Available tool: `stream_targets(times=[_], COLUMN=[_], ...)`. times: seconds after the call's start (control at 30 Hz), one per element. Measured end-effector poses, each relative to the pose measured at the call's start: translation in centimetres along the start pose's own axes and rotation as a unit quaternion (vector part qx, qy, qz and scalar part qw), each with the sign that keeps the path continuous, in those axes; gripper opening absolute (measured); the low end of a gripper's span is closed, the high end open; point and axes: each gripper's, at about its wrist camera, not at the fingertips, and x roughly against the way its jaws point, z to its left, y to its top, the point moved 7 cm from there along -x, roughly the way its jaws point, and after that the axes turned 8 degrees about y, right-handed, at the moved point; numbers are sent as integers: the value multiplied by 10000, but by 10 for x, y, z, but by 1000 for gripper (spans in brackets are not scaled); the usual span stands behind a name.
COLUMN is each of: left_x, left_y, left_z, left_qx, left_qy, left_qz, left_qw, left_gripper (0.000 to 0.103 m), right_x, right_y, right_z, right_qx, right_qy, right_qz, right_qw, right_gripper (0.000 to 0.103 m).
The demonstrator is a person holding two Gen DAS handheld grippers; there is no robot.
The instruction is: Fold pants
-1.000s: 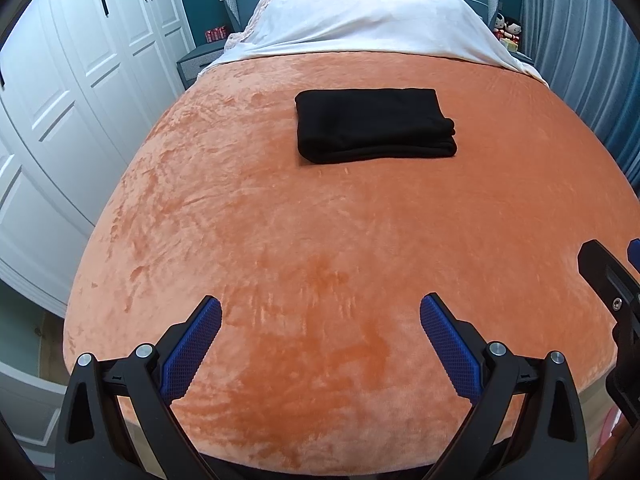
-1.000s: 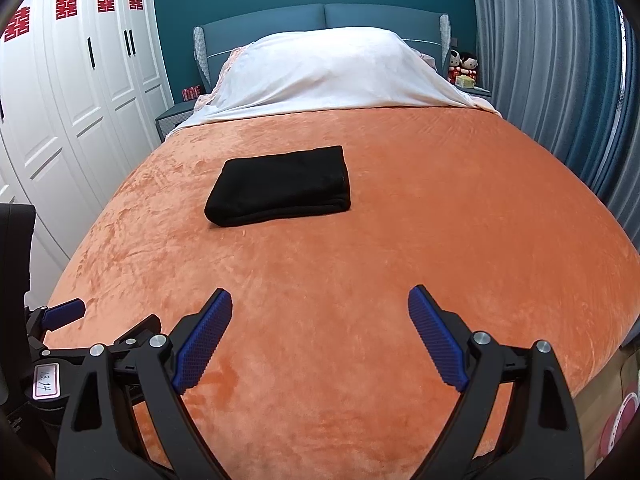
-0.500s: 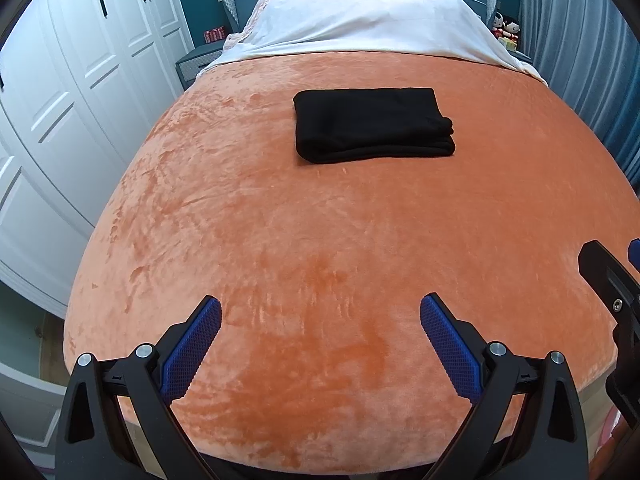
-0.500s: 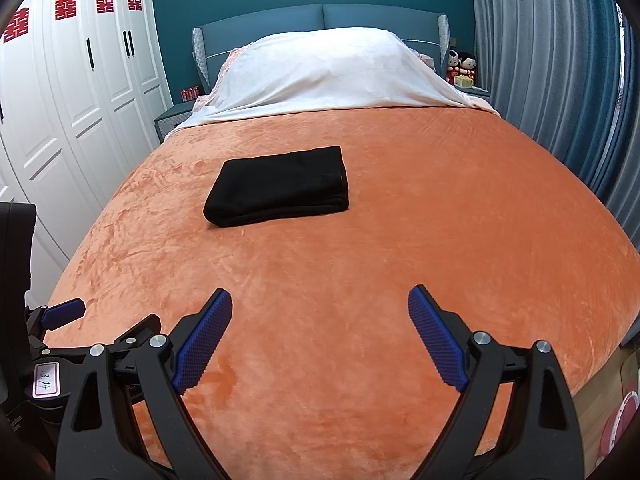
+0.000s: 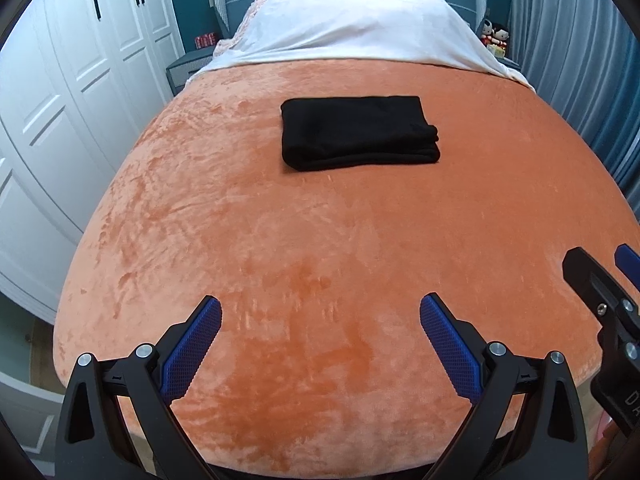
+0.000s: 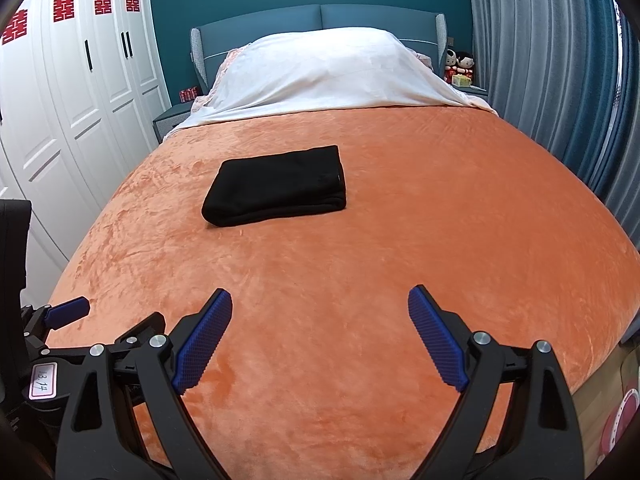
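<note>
the pants (image 5: 358, 132) lie as a neat black bundle on the orange bed (image 5: 320, 248), toward 12 o'clock from both tools and well apart from them. the left gripper (image 5: 320, 326) and the right gripper (image 6: 320, 318) hover over bare blanket near the foot of the bed, jaws wide apart and holding nothing. the folding looks finished, so the step in hand is likely just to leave it alone. done well, that means keeping both sets of jaws clear of the bundle, not dragging the blanket, and, if any tidying is needed, pressing the loose edge at 3 o'clock flat.
</note>
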Motion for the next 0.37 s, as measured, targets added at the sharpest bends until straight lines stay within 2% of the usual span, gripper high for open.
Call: stream_targets(times=[0.13,0.27,0.37], left_x=[2,0,1], left_y=[-1,-6,-8], left_z=[4,6,7], left_qx=[-72,-31,-62], left_qy=[343,225,276], left_qz=[-2,117,92], left_qw=[9994,9997,9996], left_gripper=[98,98,98], right_x=[2,2,1], right_y=[-1,-1,-4], right_z=[1,1,5], right_qx=[-20,-30,-88], right_qy=[-37,-64,-119], right_qz=[-10,-4,10], right_qw=[10000,10000,9999], right_gripper=[89,89,89])
